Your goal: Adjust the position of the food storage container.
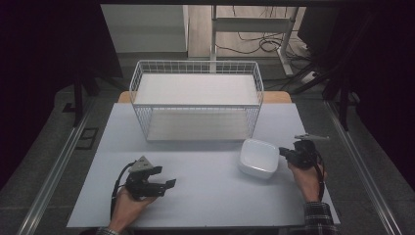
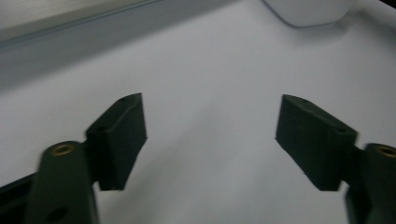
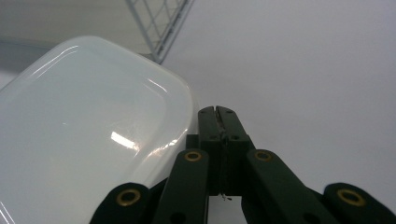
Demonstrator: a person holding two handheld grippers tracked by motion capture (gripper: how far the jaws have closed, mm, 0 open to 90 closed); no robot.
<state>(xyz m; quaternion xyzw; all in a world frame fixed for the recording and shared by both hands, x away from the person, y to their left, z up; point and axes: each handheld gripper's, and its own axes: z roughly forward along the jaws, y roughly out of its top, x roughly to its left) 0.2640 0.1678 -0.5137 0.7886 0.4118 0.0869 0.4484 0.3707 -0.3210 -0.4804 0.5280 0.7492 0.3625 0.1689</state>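
No lettering, label, brand mark or number is showing anywhere that I can read; the white dish (image 1: 258,157), the wire basket (image 1: 195,100) and the grey counter (image 1: 205,196) are all looking plain and unmarked.

Your right gripper (image 3: 218,112) has its jaws pressed together, empty, just beside the white bowl (image 3: 88,135). The bowl sits upside down on the table (image 3: 303,70), near the wire basket (image 3: 161,23).

Pretty dim overall, dark vignetted edges in the high view; glare streaks on the white dish (image 3: 93,130), close-up jaws blurry.
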